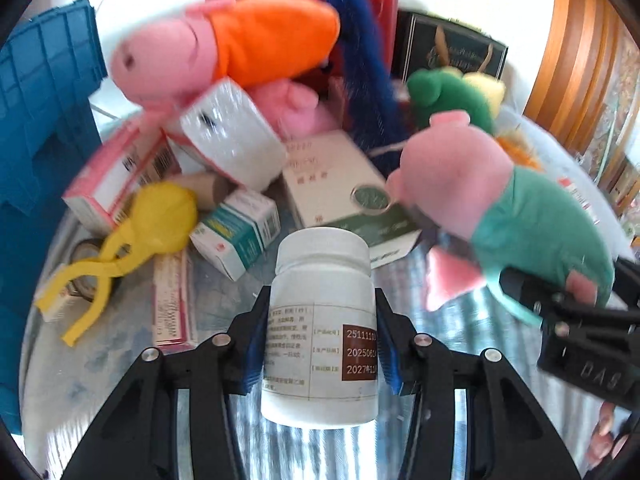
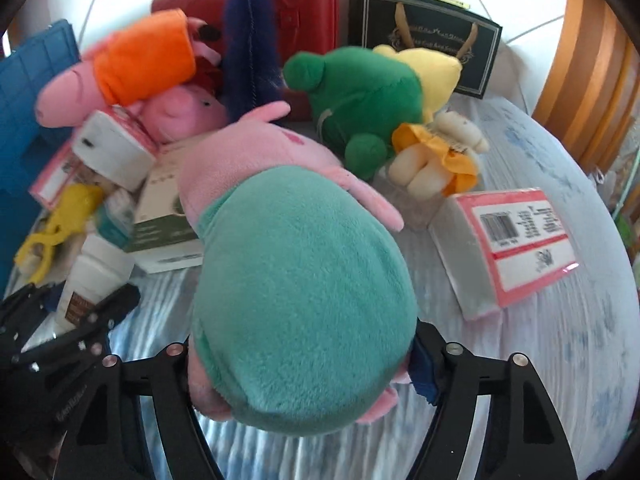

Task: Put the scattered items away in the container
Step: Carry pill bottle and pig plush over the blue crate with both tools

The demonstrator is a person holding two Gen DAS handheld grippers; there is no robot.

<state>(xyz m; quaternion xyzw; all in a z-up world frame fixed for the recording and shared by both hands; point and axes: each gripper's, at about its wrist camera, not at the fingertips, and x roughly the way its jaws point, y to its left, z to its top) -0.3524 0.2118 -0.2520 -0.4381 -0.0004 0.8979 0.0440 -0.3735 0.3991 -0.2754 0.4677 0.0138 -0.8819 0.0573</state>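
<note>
My left gripper (image 1: 322, 344) is shut on a white pill bottle (image 1: 322, 272), its blue pads pressed on the labelled sides, the cap pointing away. My right gripper (image 2: 302, 360) is shut on a pink pig plush in a teal dress (image 2: 296, 280), which fills its view and hides the fingertips. In the left wrist view that plush (image 1: 520, 216) hangs at the right from the right gripper (image 1: 560, 312). A blue crate (image 1: 40, 120) stands at the left edge. Medicine boxes (image 1: 236, 232), a yellow toy (image 1: 160, 220) and a pig plush in orange (image 1: 224, 44) lie piled beyond the bottle.
A red case (image 2: 288, 8) and a dark gift bag (image 2: 424, 36) stand at the back. A green plush (image 2: 360, 92), a small doll in a yellow skirt (image 2: 436, 152) and a pink-edged box (image 2: 508, 248) lie on the pale cloth at the right. A wooden chair (image 2: 592, 80) is beyond.
</note>
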